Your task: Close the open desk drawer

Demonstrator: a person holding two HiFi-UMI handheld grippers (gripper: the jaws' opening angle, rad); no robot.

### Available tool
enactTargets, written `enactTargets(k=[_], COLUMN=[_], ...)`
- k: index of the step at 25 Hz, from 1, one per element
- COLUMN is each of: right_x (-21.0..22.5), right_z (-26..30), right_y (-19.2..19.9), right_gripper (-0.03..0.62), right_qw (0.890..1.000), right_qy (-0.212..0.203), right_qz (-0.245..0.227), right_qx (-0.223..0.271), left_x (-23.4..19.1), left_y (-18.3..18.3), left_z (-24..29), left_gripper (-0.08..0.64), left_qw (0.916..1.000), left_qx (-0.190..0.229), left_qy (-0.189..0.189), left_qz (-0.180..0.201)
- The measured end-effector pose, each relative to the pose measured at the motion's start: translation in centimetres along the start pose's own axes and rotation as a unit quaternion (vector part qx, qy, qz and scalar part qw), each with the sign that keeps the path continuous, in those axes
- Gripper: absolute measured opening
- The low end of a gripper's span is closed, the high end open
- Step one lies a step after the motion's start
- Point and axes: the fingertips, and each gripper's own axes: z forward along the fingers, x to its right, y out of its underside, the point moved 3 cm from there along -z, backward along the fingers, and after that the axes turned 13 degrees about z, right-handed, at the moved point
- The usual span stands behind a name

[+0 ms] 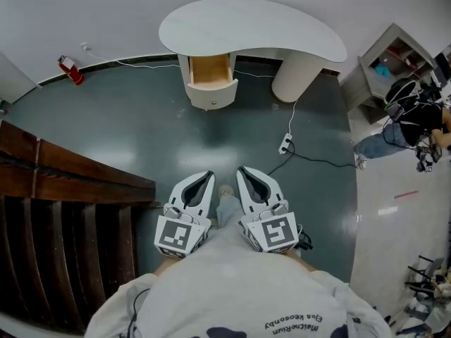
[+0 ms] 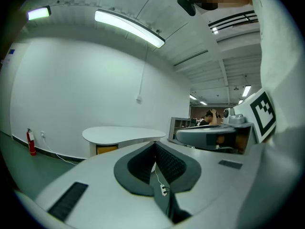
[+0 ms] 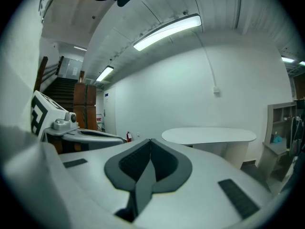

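A white kidney-shaped desk (image 1: 246,27) stands against the far wall. Its wooden drawer (image 1: 211,72) is pulled out toward me, with its white rounded front (image 1: 211,94) facing me. Both grippers are held side by side low in the head view, well short of the desk and pointing at it. My left gripper (image 1: 208,175) is shut with nothing in it, and so is my right gripper (image 1: 242,170). The left gripper view shows its fingertips meeting (image 2: 155,144), with the desk (image 2: 124,133) and the drawer's wood (image 2: 106,149) beyond. The right gripper view shows its own shut tips (image 3: 150,141) and the desk (image 3: 209,135).
A dark wooden staircase (image 1: 63,210) fills the left side. A power strip (image 1: 285,145) with trailing cables lies on the grey floor right of my path. A red fire extinguisher (image 1: 70,70) leans at the far left wall. A shelf unit (image 1: 384,62) and a person (image 1: 416,118) are at the right.
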Motion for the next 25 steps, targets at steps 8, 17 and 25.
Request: enactTargets(k=[8,17,25], right_x=[6.2,9.4,11.1], right_z=[6.9,9.7,10.9], right_y=[-3.4,-3.7,-4.2], right_gripper=[0.015,0.015,0.015], right_qw=[1.000,0.999,0.999], right_qy=[-0.025,-0.047,-0.042], right_qz=[-0.007,0.012,0.018], right_qx=[0.004,0.004,0.003], left_x=[-3.9,-5.1,-6.6], left_y=[-1.4,-1.4,-1.5], left_z=[8.1,11.5,13.3], left_gripper=[0.011,0.011,0.011], left_qw=[0.9998,0.9992,0.9988], left_qx=[0.004,-0.008,-0.014], left_qy=[-0.021,-0.040,-0.046], left_qz=[-0.002,-0.002,0.004])
